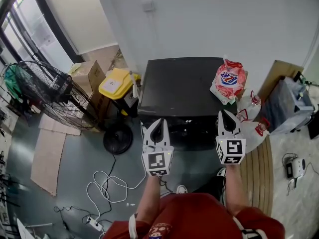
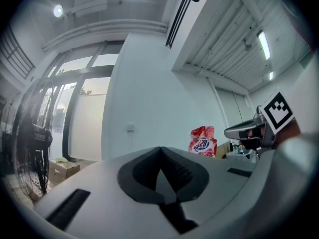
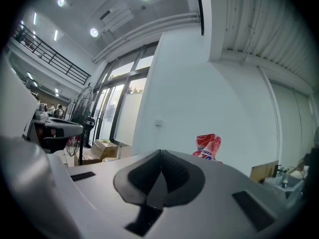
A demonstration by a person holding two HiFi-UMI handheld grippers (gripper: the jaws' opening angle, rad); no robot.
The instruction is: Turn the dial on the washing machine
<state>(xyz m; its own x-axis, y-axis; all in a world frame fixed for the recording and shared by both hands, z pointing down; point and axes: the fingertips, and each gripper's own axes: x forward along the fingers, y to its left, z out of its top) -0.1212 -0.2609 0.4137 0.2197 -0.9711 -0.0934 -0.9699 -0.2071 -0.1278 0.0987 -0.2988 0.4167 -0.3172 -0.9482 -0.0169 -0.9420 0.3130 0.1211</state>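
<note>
The black washing machine [image 1: 179,86] stands against the white wall in the head view. Its dark front panel [image 1: 192,132] lies just beyond my two grippers, and I cannot make out the dial on it. My left gripper [image 1: 159,123] hovers before the panel's left part, jaws together and empty. My right gripper [image 1: 223,114] hangs at the machine's front right corner, also shut with nothing in it. In the left gripper view the left gripper [image 2: 160,151] points over the machine at the wall. The right gripper [image 3: 160,153] shows the same in its own view.
A red detergent bag [image 1: 229,79] sits on the machine's right rear. Left of the machine are a yellow container [image 1: 117,83], a cardboard box [image 1: 89,73] and a large floor fan [image 1: 45,93]. White plastic bags [image 1: 251,121] lie at the right. Cables [image 1: 107,185] trail over the floor.
</note>
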